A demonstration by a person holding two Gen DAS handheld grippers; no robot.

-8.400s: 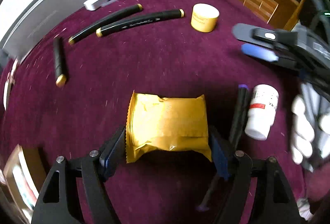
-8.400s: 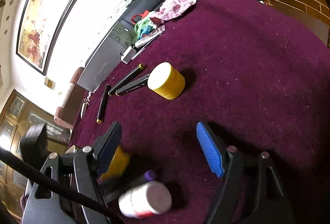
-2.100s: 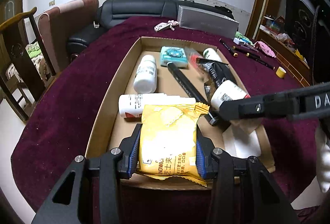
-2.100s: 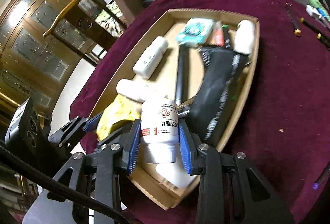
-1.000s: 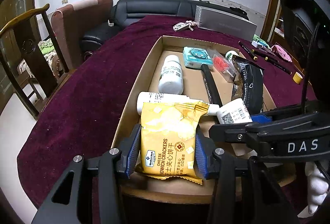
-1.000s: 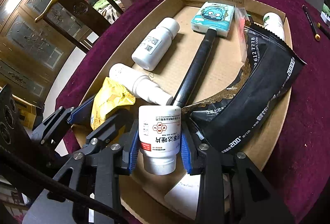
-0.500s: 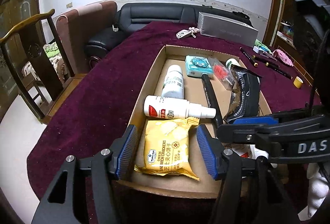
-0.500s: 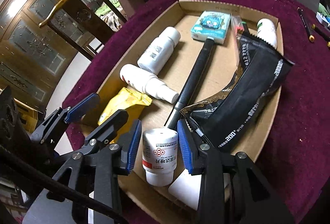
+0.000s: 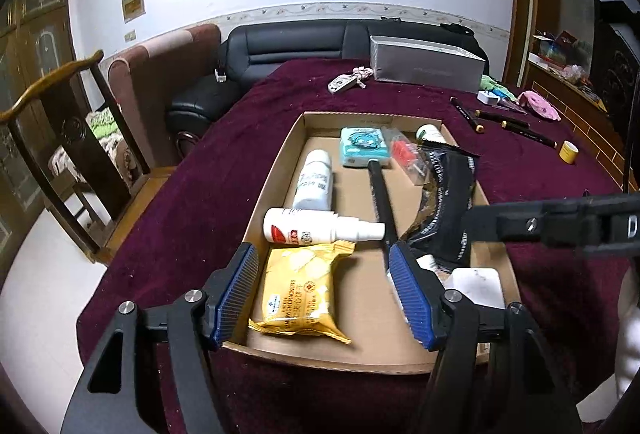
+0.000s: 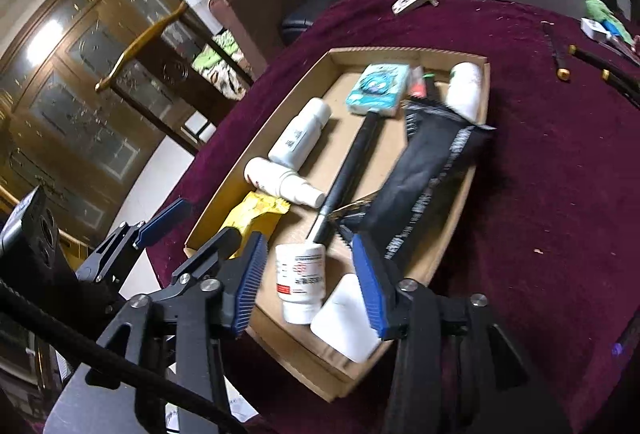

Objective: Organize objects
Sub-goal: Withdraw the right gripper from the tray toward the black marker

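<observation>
Maroon cloth covers the table point(image 9: 192, 202), and on it sits a shallow cardboard box point(image 9: 276, 170) that holds the sorted things. At the near left corner of the box lies a yellow cracker packet point(image 9: 298, 294), flat on the cardboard. The left gripper point(image 9: 324, 294) hangs over it with its jaws apart; they have just been opening, and the blue pads point(image 9: 236, 290) stand clear of the packet on both sides, though the packet is seen between them.

To the right, in the right wrist view, a white pill bottle point(image 10: 301, 282) lies on its side on the box floor, cap toward the camera. The right gripper point(image 10: 308, 286) has its jaws apart as well, just opened wider, and neither pad touches the bottle that lies between them. A white flat piece point(image 10: 344, 318) rests just beside the bottle at the near edge of the box.

Farther in lie a white spray bottle point(image 9: 320, 228) across the packet's far end, a second white bottle point(image 9: 314, 180) beyond it, a long black stick point(image 9: 380, 194), a black pouch point(image 9: 448, 202) along the right wall, a teal tissue pack point(image 9: 364, 146), and a small clear bag with red pieces point(image 9: 406, 154).

Outside the box on the cloth are black pens point(image 9: 504, 122), a yellow roll of tape point(image 9: 568, 151), a set of keys point(image 9: 348, 81) and a grey carton point(image 9: 424, 64). Behind the table stand a black sofa point(image 9: 288, 46) and a wooden chair point(image 9: 72, 138).
</observation>
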